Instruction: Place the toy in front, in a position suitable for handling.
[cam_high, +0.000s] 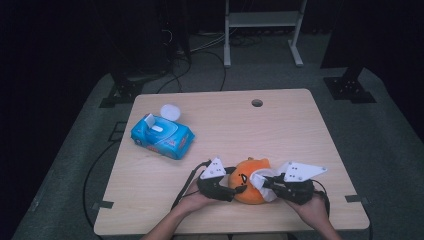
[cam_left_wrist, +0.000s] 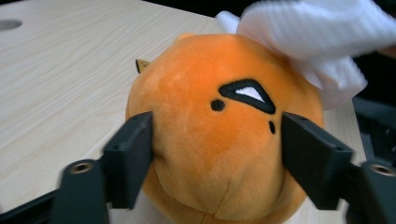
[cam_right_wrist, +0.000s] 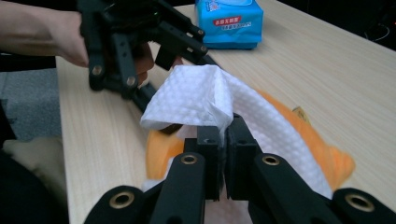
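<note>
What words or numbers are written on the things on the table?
Blue wipes pack: a red label with white characters and more print above it, all too blurred to read.
Blue wipes pack, seen from the high view: coloured print on its side, too small to read.
Orange plush toy: a stitched face, no words or numbers.
White wipe: an embossed dot pattern, no text.

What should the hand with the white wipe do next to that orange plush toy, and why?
Probably drag the wipe across the toy's top. The right gripper is shut on the wipe, which already drapes over the orange plush toy, while the left gripper clamps the toy's sides on the table, steadying it for a stroke.
</note>
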